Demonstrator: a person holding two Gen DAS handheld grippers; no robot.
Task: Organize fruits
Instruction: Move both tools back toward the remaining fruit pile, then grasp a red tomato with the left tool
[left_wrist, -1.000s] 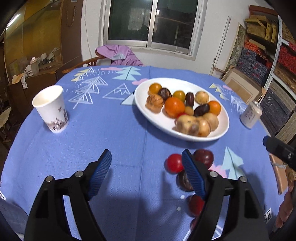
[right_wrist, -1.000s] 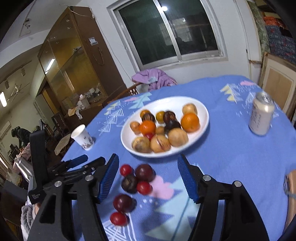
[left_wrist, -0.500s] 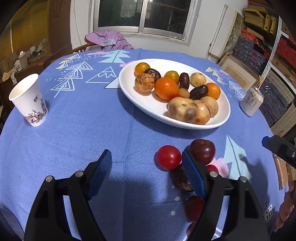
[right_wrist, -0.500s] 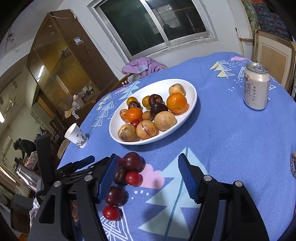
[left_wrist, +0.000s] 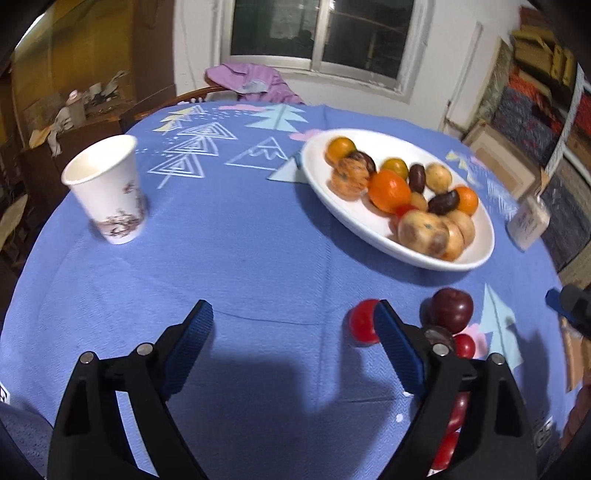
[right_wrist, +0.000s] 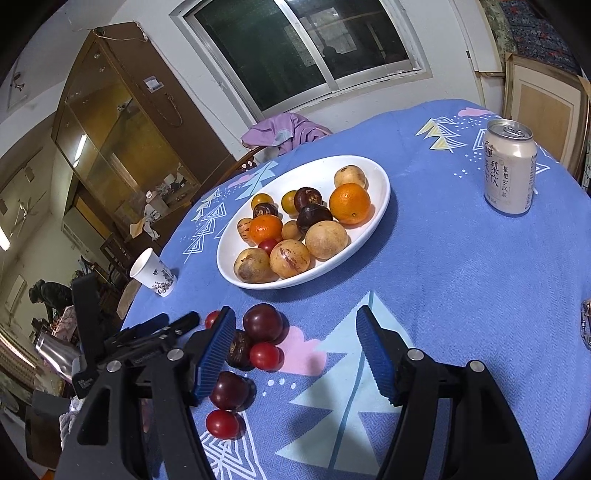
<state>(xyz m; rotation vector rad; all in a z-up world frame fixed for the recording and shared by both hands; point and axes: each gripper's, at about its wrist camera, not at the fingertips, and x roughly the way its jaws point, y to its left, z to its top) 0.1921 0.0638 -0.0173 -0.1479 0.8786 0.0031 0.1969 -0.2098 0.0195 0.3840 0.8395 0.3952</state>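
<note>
A white plate (left_wrist: 325, 192) (right_wrist: 376, 199) holds several oranges, brown and dark fruits. Loose fruits lie on the blue cloth in front of it: a dark plum (left_wrist: 452, 308) (right_wrist: 263, 322), a red tomato (left_wrist: 362, 326) (right_wrist: 264, 356), a dark brown fruit (right_wrist: 238, 349), another plum (right_wrist: 229, 390) and another tomato (right_wrist: 221, 424). My left gripper (left_wrist: 293, 339) is open and empty, just left of the loose fruits. My right gripper (right_wrist: 295, 350) is open and empty, its left finger beside the plums. The left gripper (right_wrist: 159, 328) also shows in the right wrist view.
A paper cup (left_wrist: 107, 188) (right_wrist: 153, 273) stands at the table's left. A drink can (right_wrist: 509, 171) (left_wrist: 528, 225) stands right of the plate. A chair with purple cloth (left_wrist: 255, 83) is behind the table. A wooden cabinet (right_wrist: 122, 122) stands at the left.
My left gripper has pulled back and turned left, so the loose fruits now sit further right. My right gripper has moved closer to the loose fruits. Both stay open.
</note>
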